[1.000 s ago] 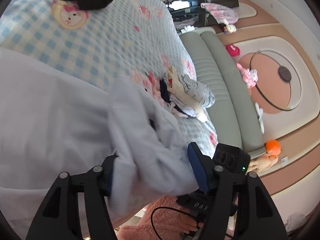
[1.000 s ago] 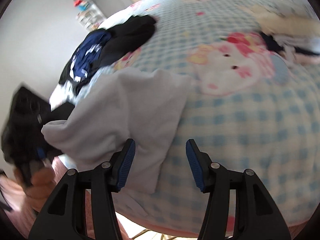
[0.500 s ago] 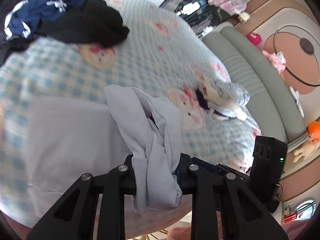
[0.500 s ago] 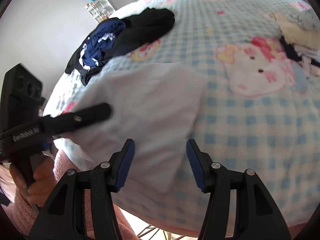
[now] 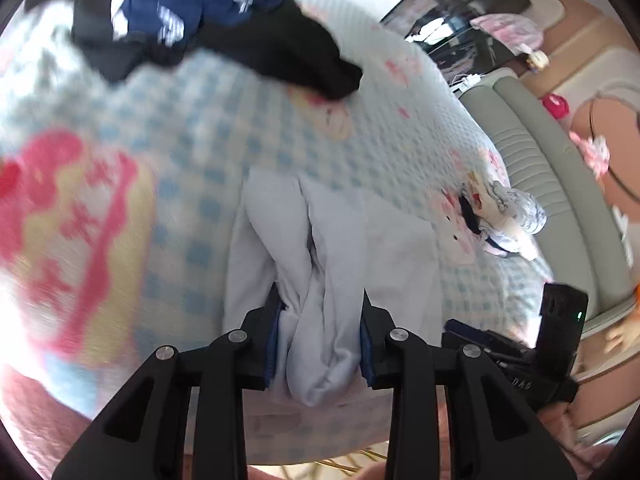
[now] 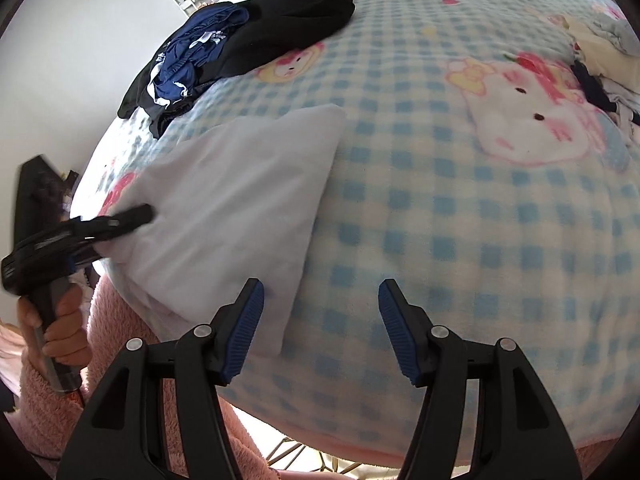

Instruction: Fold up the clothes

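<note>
A pale lilac garment (image 6: pixel 240 184) lies folded flat on the checked blanket (image 6: pixel 460 220) near the bed's front left edge. One bunched edge of the garment (image 5: pixel 340 232) fills the gap between the blue pads of my left gripper (image 5: pixel 320 304), whose jaws are opening while the pads still touch the cloth. From the right wrist view the left gripper (image 6: pixel 136 214) reaches in over the garment's left side. My right gripper (image 6: pixel 320 292) stands open above the blanket, its left pad at the garment's near corner, nothing between its fingers.
A heap of black and navy clothes (image 6: pixel 240 40) lies at the far left of the bed. A smaller pile of light clothes (image 5: pixel 508 216) sits at the right side. A grey padded bench (image 5: pixel 540 152) runs along the bed. A hand in a pink fleece sleeve (image 6: pixel 60 332) holds the left gripper.
My left gripper shut on the garment's bunched edge and carried it toward the bed's left side; the garment now lies flatter. The right gripper drifted slightly and stays open.
</note>
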Tool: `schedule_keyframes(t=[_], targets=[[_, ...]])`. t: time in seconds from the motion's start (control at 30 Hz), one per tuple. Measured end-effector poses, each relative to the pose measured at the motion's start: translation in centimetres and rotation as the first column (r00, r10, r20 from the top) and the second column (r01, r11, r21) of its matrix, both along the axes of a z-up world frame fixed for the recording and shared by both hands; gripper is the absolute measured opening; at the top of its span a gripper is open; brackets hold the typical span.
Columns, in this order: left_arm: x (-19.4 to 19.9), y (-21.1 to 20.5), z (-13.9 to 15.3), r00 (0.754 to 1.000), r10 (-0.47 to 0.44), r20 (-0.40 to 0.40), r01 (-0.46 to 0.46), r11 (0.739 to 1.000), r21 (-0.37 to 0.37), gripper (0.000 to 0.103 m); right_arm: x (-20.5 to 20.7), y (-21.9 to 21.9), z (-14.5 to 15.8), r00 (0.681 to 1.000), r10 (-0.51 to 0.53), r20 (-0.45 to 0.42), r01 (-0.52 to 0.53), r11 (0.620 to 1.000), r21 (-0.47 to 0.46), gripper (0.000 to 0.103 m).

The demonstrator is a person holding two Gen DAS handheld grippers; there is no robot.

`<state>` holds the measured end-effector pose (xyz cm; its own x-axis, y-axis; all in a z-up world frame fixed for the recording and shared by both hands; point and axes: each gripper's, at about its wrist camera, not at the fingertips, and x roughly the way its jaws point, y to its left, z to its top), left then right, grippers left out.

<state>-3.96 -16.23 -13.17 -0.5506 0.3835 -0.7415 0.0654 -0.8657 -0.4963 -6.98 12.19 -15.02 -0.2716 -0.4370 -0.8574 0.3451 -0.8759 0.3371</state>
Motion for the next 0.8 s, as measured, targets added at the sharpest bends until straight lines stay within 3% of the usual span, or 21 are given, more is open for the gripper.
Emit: schedule_keyframes(t=[0.03,0.2,0.33,0.37,0.43,0.5,0.57,0.63,0.8], targets=[[0.1,-0.1,0.2,1.0,0.005,-0.002,-0.005,0.999,-0.034,0.038,-0.2,0.0,0.0,1.0,-0.001,0.002,0.001,1.0,0.0,0.061],[-0.1,-1.3,-1.2,1.0,0.001,0.031,-0.004,0.994,0.106,0.054,-1.4,-1.0,-0.8,1.0,0.013,0.026,-0.013,1.0,-0.006,0.062],[-0.5,0.7,-3.9,0.994,0.004,0.111,-0.009,0.999,0.04,0.065,-2.4,-1.8,-1.9,0.998,0.037,0.054,-0.037,0.999,-0.006,0.066],[-0.6,0.8,-4.3,0.992,0.022,0.121,-0.027,0.999,0.034,0.062,-2.4,-1.8,-2.2,0.998,0.036,0.057,-0.035,0.999,-0.019,0.067],[-0.2,0.9,-4.0,0.992,0.068,0.111,-0.075,0.995,0.059,0.039,-2.4,-1.8,-2.7,0.997,0.033,0.063,-0.031,0.999,-0.044,0.068],[0.1,1.4,-2.8,0.994,0.087,0.072,-0.088,0.996,0.013,0.029,-2.4,-1.6,-2.6,0.998,0.022,0.064,-0.018,0.998,-0.057,0.068],[0.5,2.2,-1.3,0.996,0.086,0.023,-0.084,0.995,-0.055,0.028,-2.3,-1.5,-2.3,0.998,0.012,0.061,-0.008,0.998,-0.065,0.068],[1.0,2.3,-0.4,0.997,0.081,-0.008,-0.081,0.994,-0.072,0.027,-2.0,-1.8,-1.4,0.999,0.011,0.039,-0.008,0.998,-0.056,0.068],[1.0,0.7,-1.4,0.993,0.114,0.044,-0.11,0.991,-0.078,0.029,-1.7,-2.6,-0.4,1.0,0.018,-0.006,-0.018,1.0,-0.012,0.068]])
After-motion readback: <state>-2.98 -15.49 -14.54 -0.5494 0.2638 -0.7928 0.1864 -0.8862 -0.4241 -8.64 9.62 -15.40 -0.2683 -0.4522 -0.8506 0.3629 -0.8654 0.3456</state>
